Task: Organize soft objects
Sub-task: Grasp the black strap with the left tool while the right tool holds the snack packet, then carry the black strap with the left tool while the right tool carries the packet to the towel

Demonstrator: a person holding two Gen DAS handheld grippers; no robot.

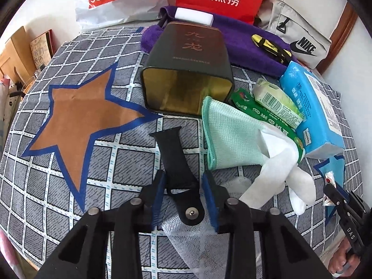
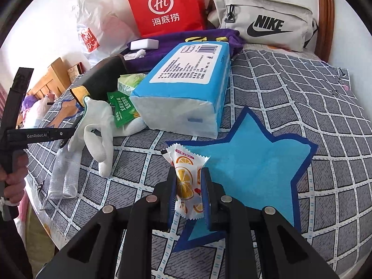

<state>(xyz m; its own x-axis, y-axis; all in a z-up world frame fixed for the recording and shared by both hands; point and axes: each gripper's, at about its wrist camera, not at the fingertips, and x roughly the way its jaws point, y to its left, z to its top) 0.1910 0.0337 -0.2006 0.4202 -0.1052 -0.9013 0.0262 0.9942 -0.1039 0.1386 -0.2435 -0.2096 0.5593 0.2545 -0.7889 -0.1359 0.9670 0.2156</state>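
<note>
The left gripper [image 1: 183, 197] stands apart around a black strap [image 1: 176, 162] on the checked cloth [image 1: 116, 162], pads not pressing. Just beyond lie a dark tin [image 1: 188, 69], a green rag [image 1: 230, 134] and a white glove [image 1: 279, 169]. The right gripper [image 2: 188, 193] pinches a candy wrapper [image 2: 186, 176] over the blue star [image 2: 251, 167], with a tissue pack [image 2: 186, 86] behind.

The grey checked cloth bedsheet [image 1: 97, 186] looks soft and matt. The black rubbery strap [image 1: 177, 162] is smooth, with a shiny metal stud. The dark tin box [image 1: 189, 69] gleams gold inside. The mint-green cloth [image 1: 229, 137] looks bumpy. The orange-printed plastic sweet wrapper [image 2: 187, 181] is glossy.
</note>
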